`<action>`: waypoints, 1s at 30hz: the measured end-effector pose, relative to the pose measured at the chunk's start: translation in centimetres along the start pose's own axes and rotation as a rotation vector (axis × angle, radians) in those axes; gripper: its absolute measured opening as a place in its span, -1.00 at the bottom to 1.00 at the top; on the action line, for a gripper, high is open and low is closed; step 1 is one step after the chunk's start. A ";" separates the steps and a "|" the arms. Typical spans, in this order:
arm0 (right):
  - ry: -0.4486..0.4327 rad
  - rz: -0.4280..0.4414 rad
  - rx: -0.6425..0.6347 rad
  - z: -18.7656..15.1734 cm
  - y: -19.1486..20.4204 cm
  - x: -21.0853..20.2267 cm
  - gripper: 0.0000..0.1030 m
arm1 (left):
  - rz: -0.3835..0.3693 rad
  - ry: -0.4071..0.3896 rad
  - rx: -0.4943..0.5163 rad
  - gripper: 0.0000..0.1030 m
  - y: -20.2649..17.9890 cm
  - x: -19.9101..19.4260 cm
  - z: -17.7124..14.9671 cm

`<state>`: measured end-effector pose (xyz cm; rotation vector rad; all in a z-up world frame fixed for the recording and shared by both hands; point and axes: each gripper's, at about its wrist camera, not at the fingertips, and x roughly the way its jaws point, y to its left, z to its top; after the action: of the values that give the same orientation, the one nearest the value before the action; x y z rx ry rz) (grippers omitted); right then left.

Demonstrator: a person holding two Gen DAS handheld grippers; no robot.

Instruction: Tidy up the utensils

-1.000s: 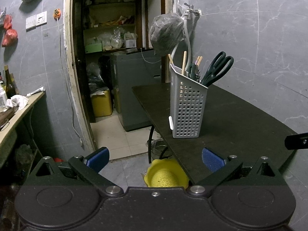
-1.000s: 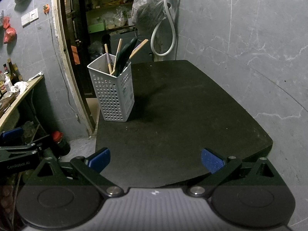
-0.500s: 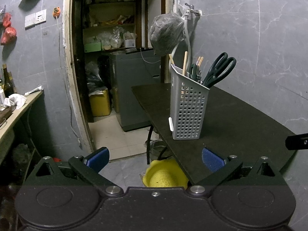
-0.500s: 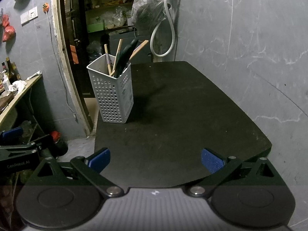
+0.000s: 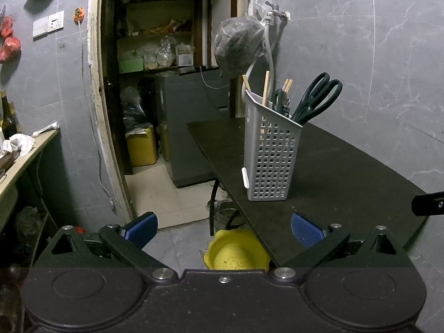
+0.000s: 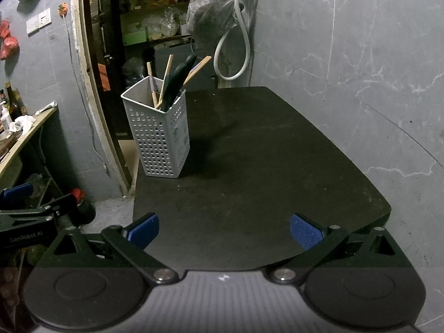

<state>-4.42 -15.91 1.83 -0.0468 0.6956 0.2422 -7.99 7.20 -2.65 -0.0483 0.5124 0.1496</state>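
Observation:
A grey perforated utensil basket stands upright near the left edge of the black table. It holds dark green scissors and several wooden sticks. My left gripper is open and empty, low at the table's front left corner. My right gripper is open and empty above the table's near edge. The left gripper also shows in the right wrist view.
A yellow colander lies on the floor under the table's corner. A doorway opens to a cluttered storeroom. A wooden shelf runs along the left wall. A hose and a dark bag hang behind the table.
Both views have drifted slightly; the basket sits a little higher in the left wrist view. Both grippers stay open and empty.

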 end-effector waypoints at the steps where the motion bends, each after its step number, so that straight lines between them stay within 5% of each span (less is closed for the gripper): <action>1: 0.000 0.000 0.000 0.0 0.0 0.0 0.99 | 0.000 0.000 0.000 0.99 0.0 0.0 0.0; 30: 0.008 -0.003 0.004 0.0 -0.2 0.5 1.00 | -0.045 0.018 0.000 0.99 -0.7 0.7 0.3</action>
<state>-4.05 -15.99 1.53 -0.0448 0.7036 0.2376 -7.12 6.68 -2.77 -0.0617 0.5288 0.1050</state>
